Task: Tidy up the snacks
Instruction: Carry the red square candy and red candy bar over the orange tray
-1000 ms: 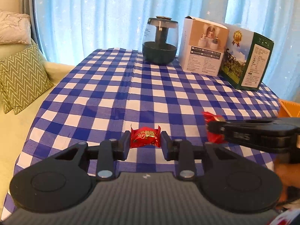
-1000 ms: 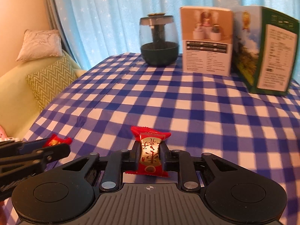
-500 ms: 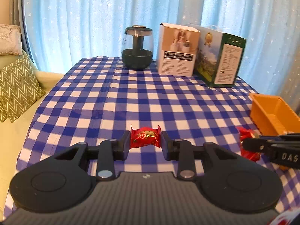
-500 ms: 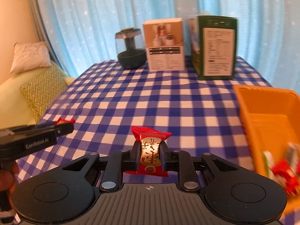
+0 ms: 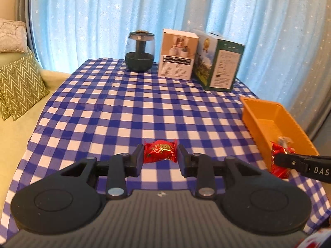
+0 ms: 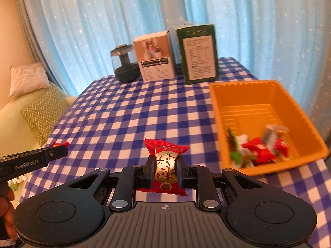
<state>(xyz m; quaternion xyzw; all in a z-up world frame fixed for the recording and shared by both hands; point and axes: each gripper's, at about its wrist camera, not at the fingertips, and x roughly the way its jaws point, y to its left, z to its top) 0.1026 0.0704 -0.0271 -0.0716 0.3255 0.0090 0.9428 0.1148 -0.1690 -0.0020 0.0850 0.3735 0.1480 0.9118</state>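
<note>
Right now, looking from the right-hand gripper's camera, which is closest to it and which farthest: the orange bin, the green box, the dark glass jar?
1. Orange bin: nearest the right gripper, just ahead on the right, wrapped snacks inside.
2. Green box: standing at the table's far edge, behind the bin.
3. Dark glass jar: far edge too, further left; it looks slightly farther, but that is close to call.

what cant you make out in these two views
- Wrapped snacks piled in the orange plastic bin: blurred in the right wrist view, so no count.
- Small print on the green carton: too small and blurred.
- Right claw: cut off by the left wrist view's right edge.
</note>
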